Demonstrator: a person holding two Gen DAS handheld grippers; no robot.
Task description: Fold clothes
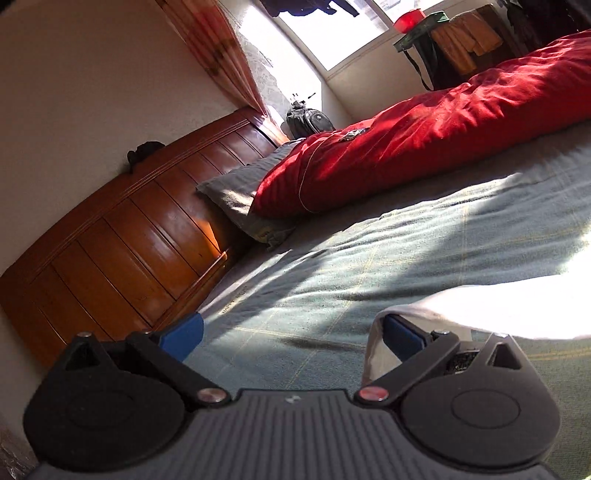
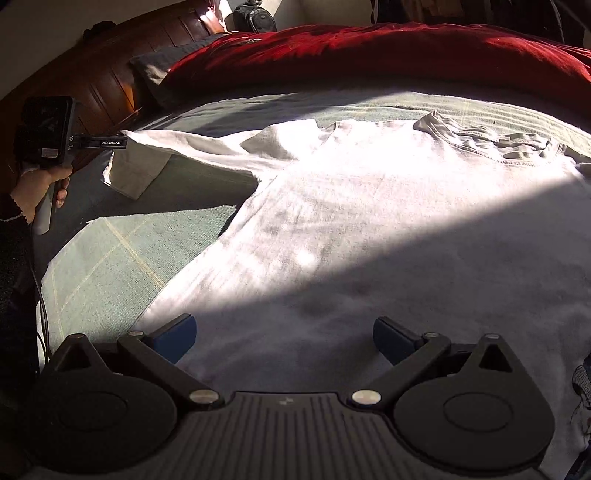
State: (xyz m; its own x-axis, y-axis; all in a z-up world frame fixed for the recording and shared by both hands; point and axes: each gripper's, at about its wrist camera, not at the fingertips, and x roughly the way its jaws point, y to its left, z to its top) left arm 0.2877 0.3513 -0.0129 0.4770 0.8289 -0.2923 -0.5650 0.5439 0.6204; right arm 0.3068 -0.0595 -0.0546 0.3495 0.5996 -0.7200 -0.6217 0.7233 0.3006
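Two tools were in play, both w/ jaws spread wide. The right tool (image 2: 284, 334) hovered low over the lower part of a white T-shirt (image 2: 369, 229), nothing between its blue pads (image 2: 177, 338). The shirt lay spread flat on the bed (image 2: 110, 251), on a grey-green checked blanket, collar (image 2: 487, 142) toward the far side, half in bright sun and half in shadow.

The left tool (image 1: 291, 332) sat at the shirt's left sleeve (image 2: 155, 162). In the right wrist view a hand (image 2: 40, 184) held it by the handle, its tip just at the sleeve end, which stood lifted off the blanket and drooped down. In the left wrist view the sleeve's white cloth (image 1: 480, 310) was draped over the right-side pad (image 1: 402, 332); the left-side pad (image 1: 184, 334) was bare & well apart from it, so no pinch on the fabric.

A red duvet (image 1: 424, 136) was bunched along the far side of the bed, next to a grey pillow (image 1: 236, 192) that leaned by the wooden headboard (image 1: 129, 229). A dark backpack (image 1: 310, 120) stood in the corner beyond, near the window (image 1: 332, 33) & a reddish curtain (image 1: 218, 48).
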